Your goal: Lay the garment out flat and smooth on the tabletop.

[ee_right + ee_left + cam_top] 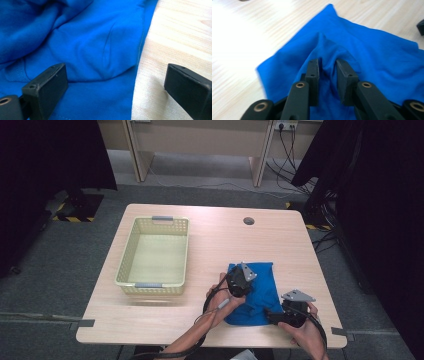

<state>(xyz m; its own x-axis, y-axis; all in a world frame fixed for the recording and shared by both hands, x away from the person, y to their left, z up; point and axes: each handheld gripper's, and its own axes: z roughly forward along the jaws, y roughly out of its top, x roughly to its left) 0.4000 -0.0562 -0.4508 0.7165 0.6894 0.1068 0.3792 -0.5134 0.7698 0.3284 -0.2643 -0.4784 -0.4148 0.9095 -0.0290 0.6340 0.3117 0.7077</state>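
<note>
A blue cloth (264, 292) lies crumpled on the wooden table (215, 240), right of the middle near the front edge. My left gripper (240, 284) sits on the cloth's left part. In the left gripper view its jaws stand close together, and the left gripper (327, 63) is shut on a raised fold of the blue cloth (374, 47). My right gripper (270, 314) rests low at the cloth's near right corner. In the right gripper view the right gripper (116, 72) is open wide, one jaw over the blue cloth (87, 37) and the other over bare wood.
A pale yellow plastic basket (127, 257) with nothing in it stands on the left half of the table. A round cable hole (248, 221) sits near the back edge. Desk legs and cables lie beyond the table.
</note>
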